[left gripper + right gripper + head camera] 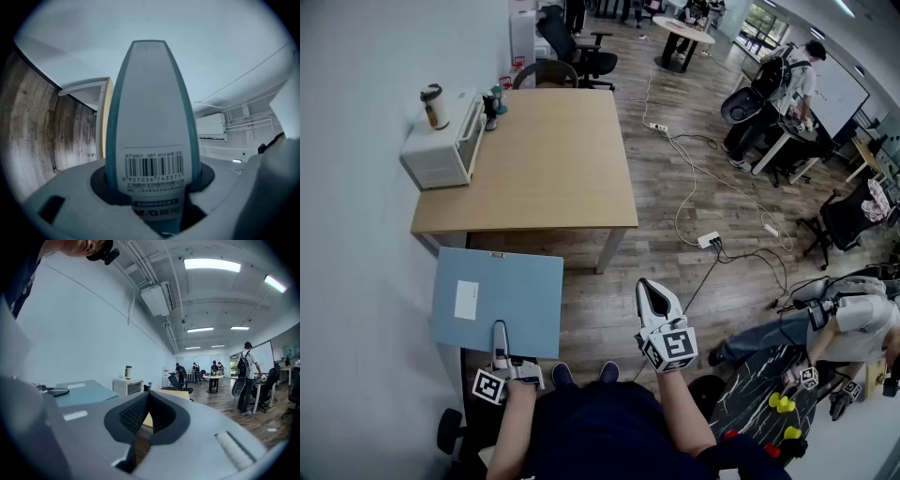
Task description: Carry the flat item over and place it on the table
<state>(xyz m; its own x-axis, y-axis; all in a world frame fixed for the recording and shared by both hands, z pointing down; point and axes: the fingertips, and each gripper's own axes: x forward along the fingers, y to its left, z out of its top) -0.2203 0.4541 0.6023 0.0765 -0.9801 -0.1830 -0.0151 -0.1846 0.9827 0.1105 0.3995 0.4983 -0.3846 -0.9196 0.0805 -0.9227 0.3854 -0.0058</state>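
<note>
Left gripper view: left gripper clamped part-open on near edge of blue folder, barcode label toward lens. Head view: held folder flat in the air, just short of wooden table. Noted right gripper closed, nothing between jaws.

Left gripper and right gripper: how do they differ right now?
The left gripper is clamped on the near edge of the blue folder; the right gripper holds nothing. The left gripper's jaws stand apart around the folder; the right gripper's jaws meet. Both point forward toward the table.
</note>
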